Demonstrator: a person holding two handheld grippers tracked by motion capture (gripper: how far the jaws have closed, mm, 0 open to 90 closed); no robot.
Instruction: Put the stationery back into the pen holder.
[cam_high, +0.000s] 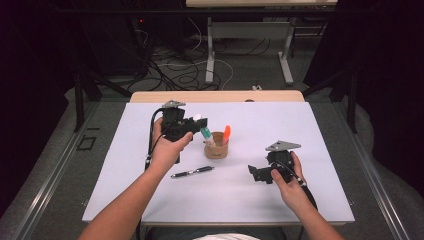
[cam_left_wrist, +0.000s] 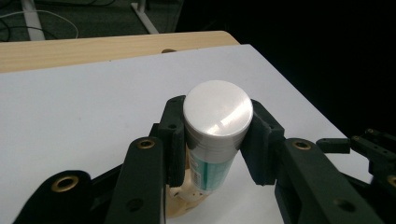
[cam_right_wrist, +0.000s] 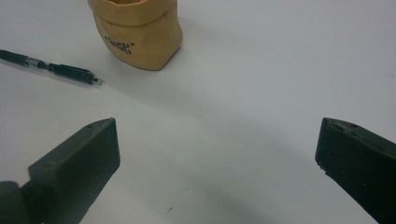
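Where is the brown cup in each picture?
High view: the brown cup stands mid-table, right of the left gripper, which holds a glue stick over it.
Left gripper view: a bit of it peeks out at the bottom, under the glue stick.
Right gripper view: top, left of centre.
Shared landmark: the white table sheet.
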